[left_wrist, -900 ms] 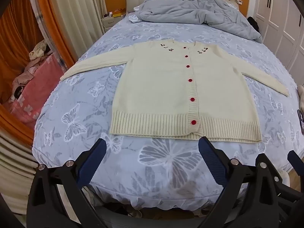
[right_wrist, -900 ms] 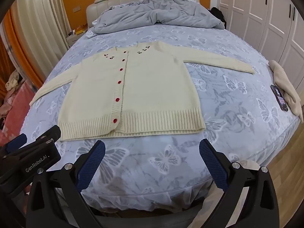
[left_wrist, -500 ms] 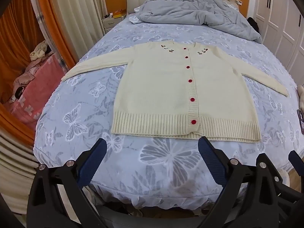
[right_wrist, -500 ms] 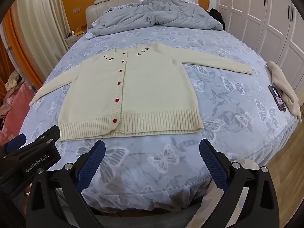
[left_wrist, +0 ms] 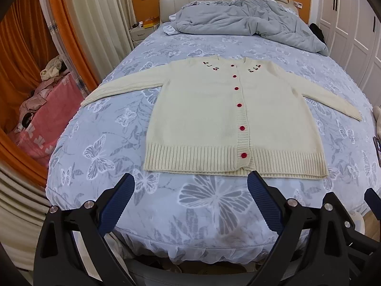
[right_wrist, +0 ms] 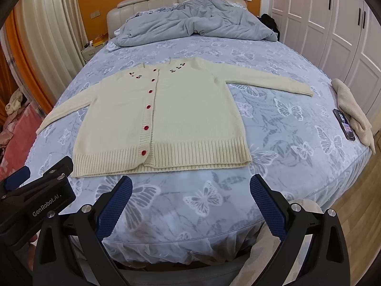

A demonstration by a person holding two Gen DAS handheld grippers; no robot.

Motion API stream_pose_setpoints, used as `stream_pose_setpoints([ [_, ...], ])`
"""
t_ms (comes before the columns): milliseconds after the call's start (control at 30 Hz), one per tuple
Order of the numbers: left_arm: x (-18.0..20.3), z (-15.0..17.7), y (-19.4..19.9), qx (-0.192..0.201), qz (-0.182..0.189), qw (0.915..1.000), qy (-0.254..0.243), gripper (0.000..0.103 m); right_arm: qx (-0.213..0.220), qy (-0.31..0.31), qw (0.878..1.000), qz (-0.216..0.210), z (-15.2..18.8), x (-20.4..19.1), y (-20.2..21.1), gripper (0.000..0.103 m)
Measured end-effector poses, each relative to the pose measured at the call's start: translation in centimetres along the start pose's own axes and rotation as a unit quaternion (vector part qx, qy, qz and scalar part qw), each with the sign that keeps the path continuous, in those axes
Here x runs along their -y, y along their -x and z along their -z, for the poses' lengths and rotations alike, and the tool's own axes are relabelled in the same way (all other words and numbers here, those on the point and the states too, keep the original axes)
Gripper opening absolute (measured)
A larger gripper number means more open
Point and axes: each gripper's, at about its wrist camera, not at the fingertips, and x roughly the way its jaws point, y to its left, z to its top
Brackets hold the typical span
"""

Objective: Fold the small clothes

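Looking along my left gripper (left_wrist: 190, 183), I see both blue pads spread wide with nothing between them, hanging over the near edge of the bed (left_wrist: 100, 143). The cream cardigan (left_wrist: 214, 119) lies flat and buttoned in the middle of the butterfly sheet, hem towards me, both sleeves stretched out to the sides. Its right cuff stops just short of the frame's right edge. A dark slab at that right edge (left_wrist: 378, 146) is cut off by the frame, so I cannot tell what it is. Part of my right gripper (left_wrist: 371, 202) pokes in at the lower right, mostly out of view. The small embroidery by the neckline looks like cherries, though it is too small to be sure. On the far left, a heap on a pink cover (left_wrist: 47, 124) is bent by the lens and hard to read. A grey duvet (left_wrist: 243, 28) is bunched at the far end against the headboard.

From my right gripper (right_wrist: 190, 183), the pads again stand fully apart and hold nothing, just short of the cardigan's (right_wrist: 166, 119) ribbed hem. My left gripper (right_wrist: 35, 197) shows at the lower left, its body printed "GenRobot.AI"; its pads are largely hidden from here. On the right edge of the bed (right_wrist: 285, 190) a phone (right_wrist: 344, 124) lies beside a beige cloth (right_wrist: 352, 109); its lit screen carries writing too small to read. White wardrobe doors (right_wrist: 333, 23) line the right wall.
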Motion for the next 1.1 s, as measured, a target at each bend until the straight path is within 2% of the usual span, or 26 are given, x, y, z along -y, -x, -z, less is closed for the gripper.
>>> stream_pose_setpoints([
  [1100,-0.1,0.2,1.3,0.013,-0.004,0.9999,0.000,0.091,0.011,0.000,1.000,0.005,0.4,0.1,1.4,0.098],
])
